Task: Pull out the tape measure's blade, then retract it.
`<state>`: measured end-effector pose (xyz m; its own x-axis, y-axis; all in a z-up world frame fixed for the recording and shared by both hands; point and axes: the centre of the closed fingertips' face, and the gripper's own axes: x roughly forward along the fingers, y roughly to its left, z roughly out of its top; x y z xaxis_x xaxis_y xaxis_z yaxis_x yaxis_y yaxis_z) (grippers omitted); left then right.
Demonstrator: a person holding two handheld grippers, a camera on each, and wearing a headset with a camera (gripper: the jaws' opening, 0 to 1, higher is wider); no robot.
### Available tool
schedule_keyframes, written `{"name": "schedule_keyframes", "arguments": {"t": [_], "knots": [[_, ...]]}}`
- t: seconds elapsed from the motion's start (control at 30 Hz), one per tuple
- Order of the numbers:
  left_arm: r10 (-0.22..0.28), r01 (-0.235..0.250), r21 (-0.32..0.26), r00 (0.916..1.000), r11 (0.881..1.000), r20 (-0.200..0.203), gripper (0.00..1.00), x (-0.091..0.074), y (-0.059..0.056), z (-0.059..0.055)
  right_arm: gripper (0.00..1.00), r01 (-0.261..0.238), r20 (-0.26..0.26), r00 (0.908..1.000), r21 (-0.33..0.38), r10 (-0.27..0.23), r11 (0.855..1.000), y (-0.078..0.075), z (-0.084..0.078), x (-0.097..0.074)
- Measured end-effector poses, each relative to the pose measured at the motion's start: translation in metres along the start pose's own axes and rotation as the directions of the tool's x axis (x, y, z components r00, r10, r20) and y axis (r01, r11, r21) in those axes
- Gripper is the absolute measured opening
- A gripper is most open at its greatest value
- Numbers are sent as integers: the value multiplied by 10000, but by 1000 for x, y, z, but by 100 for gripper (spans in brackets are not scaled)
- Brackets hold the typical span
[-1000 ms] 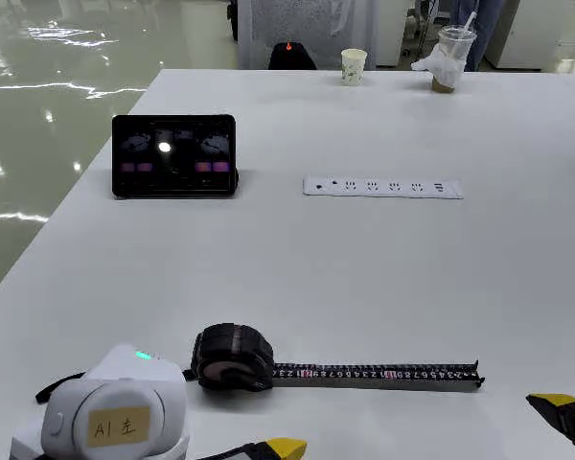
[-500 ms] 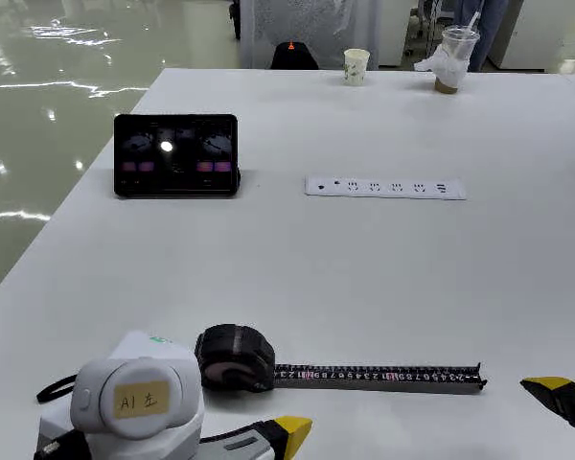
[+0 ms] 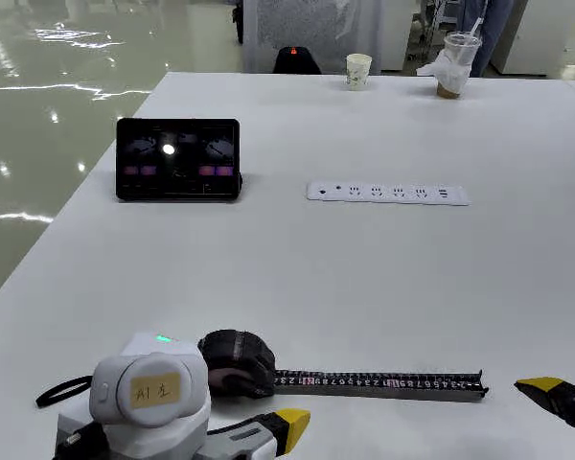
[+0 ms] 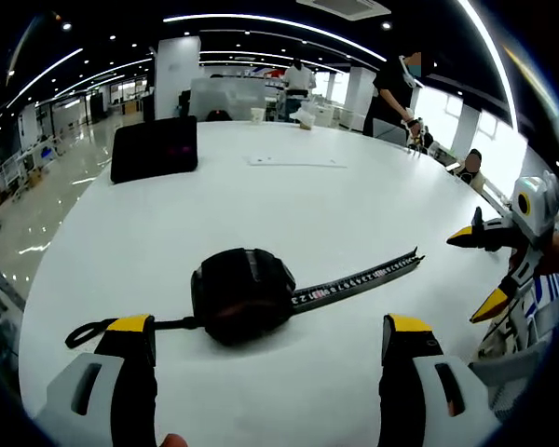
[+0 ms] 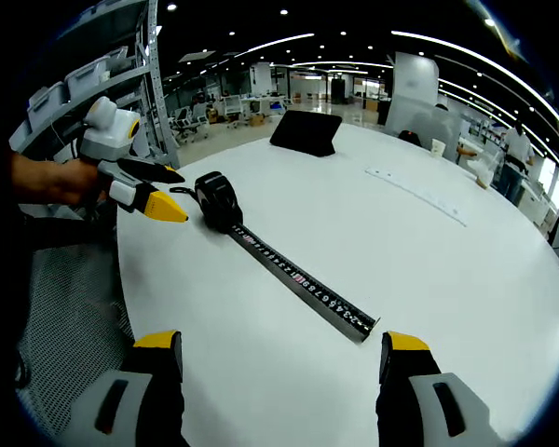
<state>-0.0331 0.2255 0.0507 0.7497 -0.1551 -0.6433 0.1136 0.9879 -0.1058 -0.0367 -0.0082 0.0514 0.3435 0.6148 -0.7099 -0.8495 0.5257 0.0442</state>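
The tape measure (image 4: 240, 296) lies on the white table (image 3: 364, 278), right in front of the left gripper (image 4: 268, 328). Its black case sits just past that gripper's two yellow tips, in line with the gap between them. They do not touch it. The left gripper's jaws are spread wide and hold nothing.

The blade (image 3: 379, 382) is pulled out and lies flat on the table. It runs from the case across to the right gripper (image 5: 281, 341). The end of the blade stops just in front of the right gripper, close to one of its yellow tips, but apart from it. The right gripper's jaws are spread wide too, with nothing in them.

A thin black strap (image 4: 95, 331) comes off the back of the case, near one tip of the left gripper.

Far ahead of the left gripper stands a dark tablet (image 3: 177, 158) with a lit screen. Far ahead of both grippers, between them, lies a white power strip (image 3: 388, 193). At the far edge of the table, well away from both grippers, stand a paper cup (image 3: 358, 69) and a plastic cup (image 3: 453, 62).
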Motion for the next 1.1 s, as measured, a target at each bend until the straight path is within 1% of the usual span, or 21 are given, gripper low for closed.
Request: {"name": "schedule_keyframes", "arguments": {"t": [0.13, 0.3, 0.57, 0.73, 0.93, 1.0, 1.03, 1.1], "knots": [[30, -30, -92, 10000, 10000, 0, 98, 5, 0, 1, 83, -68, -104, 9999, -223, 66, 9997, -6, -3, 1], [80, -79, -275, 10000, 9996, 41, 96, 9, 0, 3, 77, -270, -278, 9993, -616, 253, 9977, -9, -6, 5], [198, -194, -512, 9998, 9985, 72, 90, 15, 4, 8, 70, -420, -474, 9982, -1133, 368, 9927, -19, -5, 10], [308, -300, -616, 9995, 9976, 119, 86, 17, 8, 10, 66, -412, -586, 9977, -1366, 334, 9898, -27, -6, 13], [475, -462, -759, 9988, 9960, 152, 80, 21, 13, 13, 61, -477, -709, 9968, -1753, 357, 9834, -34, -5, 17], [539, -524, -835, 9984, 9951, 156, 79, 23, 15, 13, 59, -540, -773, 9962, -1919, 398, 9799, -37, -4, 19], [573, -557, -880, 9982, 9946, 158, 78, 25, 16, 14, 58, -606, -929, 9948, -2085, 419, 9761, -39, -5, 20], [605, -589, -938, 9981, 9938, 143, 76, 27, 18, 14, 56, -643, -987, 9942, -2274, 426, 9717, -42, -5, 22]]}}
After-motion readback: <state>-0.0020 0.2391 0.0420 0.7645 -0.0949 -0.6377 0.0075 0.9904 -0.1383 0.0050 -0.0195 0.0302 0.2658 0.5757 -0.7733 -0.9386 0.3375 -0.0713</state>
